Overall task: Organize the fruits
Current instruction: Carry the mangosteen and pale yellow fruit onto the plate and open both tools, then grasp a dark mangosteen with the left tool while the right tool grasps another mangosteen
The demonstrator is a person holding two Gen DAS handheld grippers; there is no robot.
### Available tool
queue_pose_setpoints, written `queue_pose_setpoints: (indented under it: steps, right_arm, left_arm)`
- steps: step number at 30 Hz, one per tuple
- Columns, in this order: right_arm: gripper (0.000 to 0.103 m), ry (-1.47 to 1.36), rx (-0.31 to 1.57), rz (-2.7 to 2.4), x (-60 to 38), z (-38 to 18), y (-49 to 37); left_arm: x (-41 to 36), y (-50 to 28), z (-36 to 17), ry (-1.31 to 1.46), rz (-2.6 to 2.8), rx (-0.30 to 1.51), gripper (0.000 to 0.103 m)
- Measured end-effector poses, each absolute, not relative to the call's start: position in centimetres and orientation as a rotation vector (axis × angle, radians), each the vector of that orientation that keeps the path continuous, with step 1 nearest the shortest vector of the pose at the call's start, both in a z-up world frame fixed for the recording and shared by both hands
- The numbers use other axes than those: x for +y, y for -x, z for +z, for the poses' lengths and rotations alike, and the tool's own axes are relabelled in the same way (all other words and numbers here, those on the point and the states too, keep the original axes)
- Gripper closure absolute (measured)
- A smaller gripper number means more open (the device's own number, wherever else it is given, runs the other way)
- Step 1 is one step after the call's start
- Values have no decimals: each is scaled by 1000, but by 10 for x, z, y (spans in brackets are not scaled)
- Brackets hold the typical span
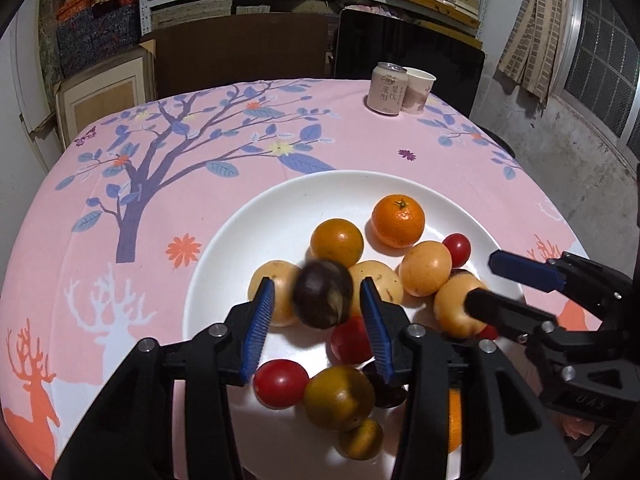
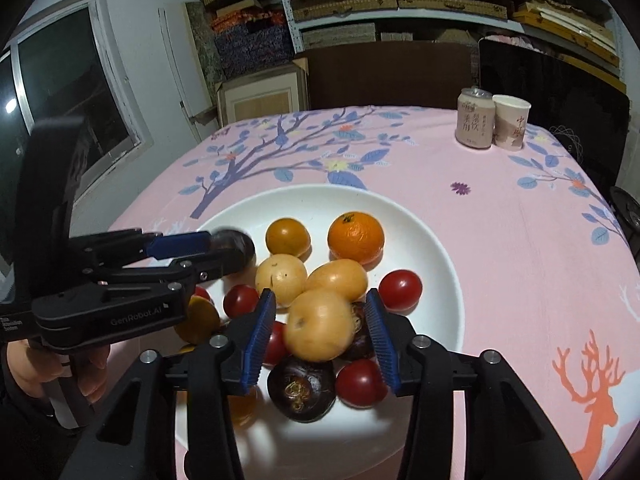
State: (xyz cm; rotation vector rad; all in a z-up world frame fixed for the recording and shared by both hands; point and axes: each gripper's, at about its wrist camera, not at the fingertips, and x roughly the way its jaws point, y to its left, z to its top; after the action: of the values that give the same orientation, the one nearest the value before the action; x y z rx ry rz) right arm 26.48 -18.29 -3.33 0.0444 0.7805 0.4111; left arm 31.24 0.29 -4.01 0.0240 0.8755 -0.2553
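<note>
Plate (image 2: pixel 424 240): white, on the pink tablecloth (image 2: pixel 500 208), holding the fruit.
Left gripper (image 1: pixel 318 300): jaws apart over the plate's near side; a blurred dark fruit (image 1: pixel 322 294) sat between the pads, clear of both.
Right gripper (image 2: pixel 320 322): jaws apart around a yellow fruit (image 2: pixel 320 326) atop the plate's pile; contact could not be told.
Can (image 2: pixel 475 118): beyond the plate's far rim, beside a paper cup (image 2: pixel 511 122).

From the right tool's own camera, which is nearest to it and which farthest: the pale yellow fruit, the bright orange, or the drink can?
1. Pale yellow fruit, between the right tool's fingers.
2. Bright orange, farther back on the white plate.
3. Drink can, at the table's far edge.
</note>
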Motion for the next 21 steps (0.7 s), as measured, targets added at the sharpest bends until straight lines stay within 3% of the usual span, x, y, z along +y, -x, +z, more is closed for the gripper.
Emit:
queue_pose_setpoints:
  steps: [4,8,15,21]
  right_arm:
    - [54,-66,764,395,-193,-27,-255]
    - [49,-93,761,399,-204,-20,-224]
    - [47,-172,765,430,-221,-35,-149]
    - [47,-226,800,450,-216,-54,-116]
  left_arm:
    - [12,-294,-29,12,-261,835,37]
    - [23,-251,-18,-32,-244,777,13]
    - [33,-164,-43,-207,-254,761,13]
    - [22,-152,-73,-290,-228,820,13]
